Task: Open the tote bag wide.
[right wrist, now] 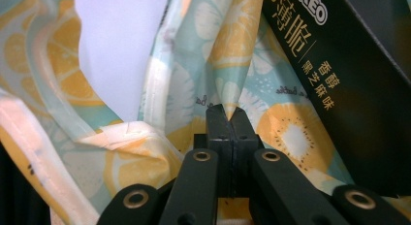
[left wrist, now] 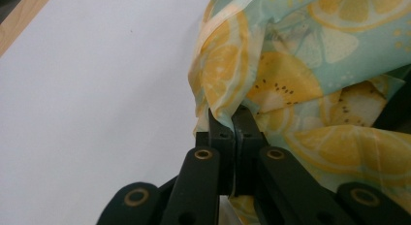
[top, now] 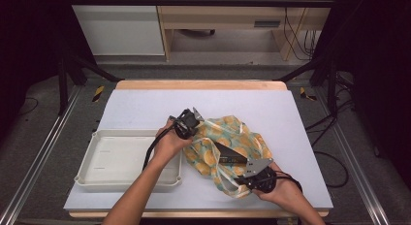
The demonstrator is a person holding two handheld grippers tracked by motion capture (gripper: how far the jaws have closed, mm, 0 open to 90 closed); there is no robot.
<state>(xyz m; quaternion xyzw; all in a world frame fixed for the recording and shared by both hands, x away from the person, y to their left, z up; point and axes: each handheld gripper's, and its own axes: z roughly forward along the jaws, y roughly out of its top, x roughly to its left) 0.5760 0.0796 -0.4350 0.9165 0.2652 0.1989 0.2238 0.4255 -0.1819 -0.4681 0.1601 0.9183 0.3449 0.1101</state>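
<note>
A cloth bag [top: 232, 147] printed with orange and lemon slices on pale teal lies crumpled on the white table mat [top: 145, 108]. A black snack box [top: 230, 154] sticks out of its mouth and shows large in the right gripper view as the box [right wrist: 349, 89]. My left gripper [top: 193, 122] pinches the bag's far left edge; in its own view the left gripper [left wrist: 231, 113] is shut on a fold of the bag [left wrist: 300, 74]. My right gripper [top: 245, 179] holds the near edge, and the right gripper [right wrist: 228, 113] is shut on a pleat of the bag [right wrist: 218, 55].
A shallow white tray [top: 97, 159] sits left of the bag near the front edge. The wooden table rim [top: 198, 84] runs along the back. Dark frame rails flank both sides, and cables lie on the floor at right.
</note>
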